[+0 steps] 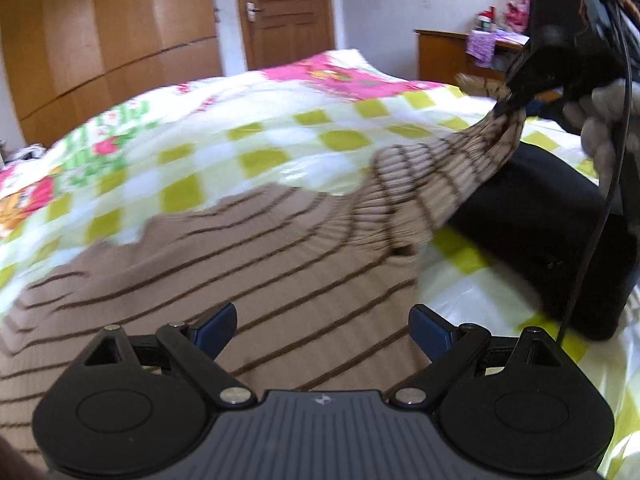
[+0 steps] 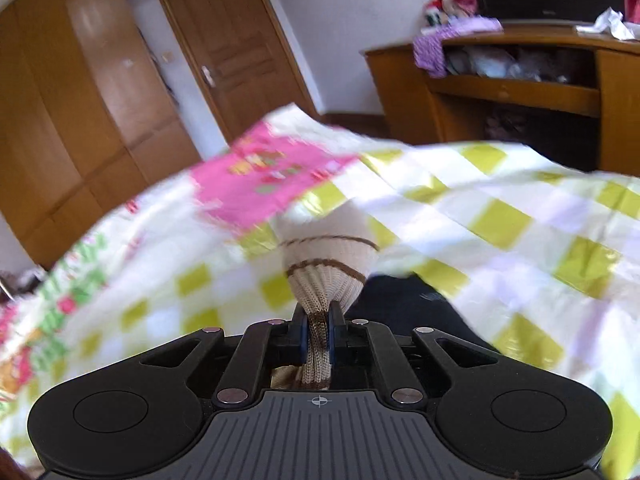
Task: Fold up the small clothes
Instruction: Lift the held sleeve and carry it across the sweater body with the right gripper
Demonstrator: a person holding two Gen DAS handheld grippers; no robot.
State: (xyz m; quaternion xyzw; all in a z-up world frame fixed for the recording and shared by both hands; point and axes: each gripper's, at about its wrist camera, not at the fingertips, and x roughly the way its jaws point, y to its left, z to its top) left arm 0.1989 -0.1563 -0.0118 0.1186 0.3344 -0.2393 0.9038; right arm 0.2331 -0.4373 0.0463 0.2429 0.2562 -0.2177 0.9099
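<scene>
A beige knitted garment with thin brown stripes lies spread on the bed. My left gripper hovers low over it, open, with nothing between its blue pads. One ribbed end of the garment is pulled up and to the right. My right gripper pinches that end at the upper right of the left wrist view. In the right wrist view my right gripper is shut on the bunched striped knit, which fans out beyond the fingertips.
The bed carries a glossy sheet of white and lime-green checks with pink patches. A black cloth lies at the right, beside the garment. A gloved hand holds the right gripper. A wooden cabinet, a wardrobe and a door stand behind.
</scene>
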